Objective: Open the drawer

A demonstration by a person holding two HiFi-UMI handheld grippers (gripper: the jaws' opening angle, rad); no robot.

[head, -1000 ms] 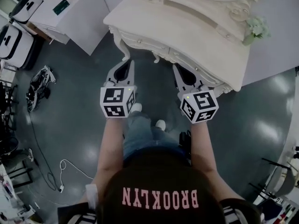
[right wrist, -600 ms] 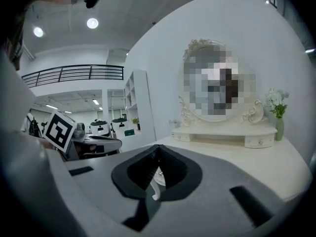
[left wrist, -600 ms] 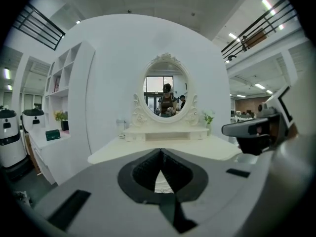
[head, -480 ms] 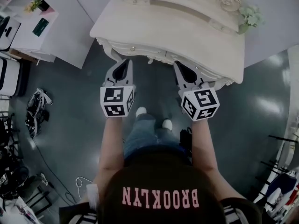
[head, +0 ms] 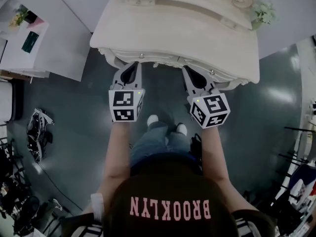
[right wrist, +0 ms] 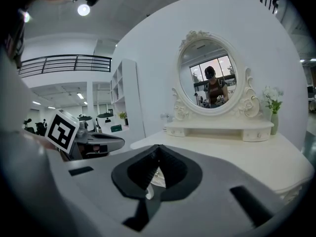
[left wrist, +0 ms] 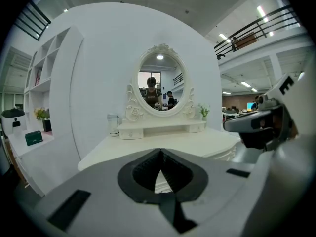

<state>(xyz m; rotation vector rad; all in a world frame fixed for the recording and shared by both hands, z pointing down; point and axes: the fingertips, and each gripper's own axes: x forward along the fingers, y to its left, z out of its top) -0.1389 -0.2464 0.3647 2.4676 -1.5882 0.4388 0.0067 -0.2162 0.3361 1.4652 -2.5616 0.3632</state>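
We are holding the left tool (head: 131,66) and right tool (head: 190,72), both clenched and empty, just short of the closed drawer (head: 168,59) under the vanity table (head: 173,33) edge. We are judging it best to release one tool's jaws, seat them around a drawer knob (head: 141,56), and pull straight out, level.

One word I can read: BROOKLYN, on my own clothing.
The pink block lettering (head: 169,209) runs across my dark top (head: 168,179), at the near edge of the head view, centred between my two arms. From up there the letters stand upside down.
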